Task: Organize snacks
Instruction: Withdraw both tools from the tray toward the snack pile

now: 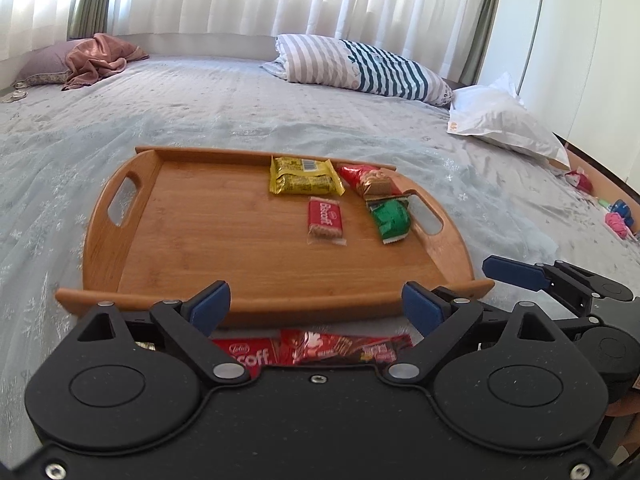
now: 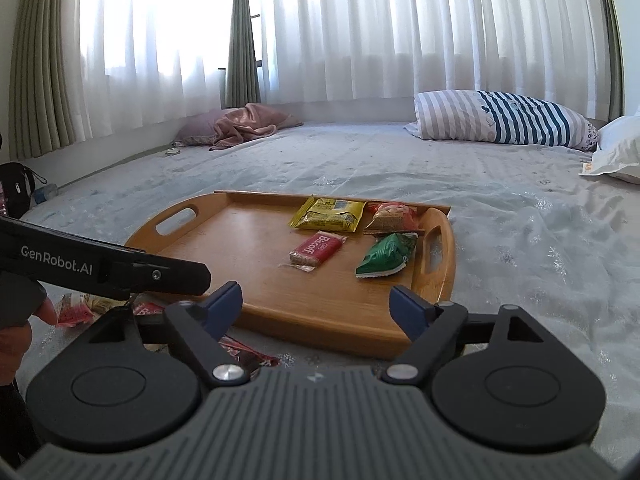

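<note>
A wooden tray [image 1: 224, 240] lies on the bed [image 1: 200, 120] holding 4 snacks at its right end: a yellow packet [image 1: 304, 177], a red packet [image 1: 368, 180], a Biscoff biscuit [image 1: 325, 221] and a green packet [image 1: 391, 220]. The left gripper [image 1: 316, 308] and right gripper [image 2: 316, 308] both hover at the tray's near edge, fingers spread wide and empty. More red wrappers [image 1: 320, 350] lie on the bed under the left gripper.

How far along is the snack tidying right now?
Done: four packets lie on the wooden tray: yellow, Biscoff, red, green. In hand: nothing; left claw and right claw are both open and empty. Left: loose packets on the bed before the tray, such as the red wrappers under the left claw.
</note>
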{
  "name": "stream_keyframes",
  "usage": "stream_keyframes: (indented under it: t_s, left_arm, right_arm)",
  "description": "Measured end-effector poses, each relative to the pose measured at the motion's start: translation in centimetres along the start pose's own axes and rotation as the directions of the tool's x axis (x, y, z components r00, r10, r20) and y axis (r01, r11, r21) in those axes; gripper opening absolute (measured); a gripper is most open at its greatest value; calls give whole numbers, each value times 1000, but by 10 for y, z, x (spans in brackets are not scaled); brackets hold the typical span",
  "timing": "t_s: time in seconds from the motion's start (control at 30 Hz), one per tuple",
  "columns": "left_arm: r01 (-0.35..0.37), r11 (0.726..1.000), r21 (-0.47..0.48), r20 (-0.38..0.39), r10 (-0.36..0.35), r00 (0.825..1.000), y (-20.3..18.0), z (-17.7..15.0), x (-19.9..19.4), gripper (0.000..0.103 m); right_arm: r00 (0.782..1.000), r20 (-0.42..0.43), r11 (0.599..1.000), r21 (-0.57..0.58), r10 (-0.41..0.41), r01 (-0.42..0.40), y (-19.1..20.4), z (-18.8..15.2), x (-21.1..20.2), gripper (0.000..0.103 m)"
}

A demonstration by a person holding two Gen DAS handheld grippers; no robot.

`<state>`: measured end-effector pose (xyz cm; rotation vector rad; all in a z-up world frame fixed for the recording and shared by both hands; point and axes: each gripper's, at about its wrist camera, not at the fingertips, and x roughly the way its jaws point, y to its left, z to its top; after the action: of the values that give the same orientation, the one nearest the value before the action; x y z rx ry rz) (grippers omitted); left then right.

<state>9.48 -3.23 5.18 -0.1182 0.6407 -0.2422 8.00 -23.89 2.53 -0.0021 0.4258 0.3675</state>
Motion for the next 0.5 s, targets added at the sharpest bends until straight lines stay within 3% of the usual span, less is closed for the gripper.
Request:
stream_keyframes:
  t_s: [0.23,0.37,0.5]
  left_arm:
    - [-7,1000,-14,-3,7,1000,3,-15,-6,93]
    - [-10,1000,6,-3,10,1000,-1,-22,-8,94]
    - [-13,1000,22,1,13,1000,-5,-28,-10,94]
  right_arm:
    - [999,7,999,22,-47,47,0,-13,-10,93]
    - [997,16,997,26,-72,72,0,-19,-14,103]
    - [994,20,994,19,-107,106,0,-24,-16,103]
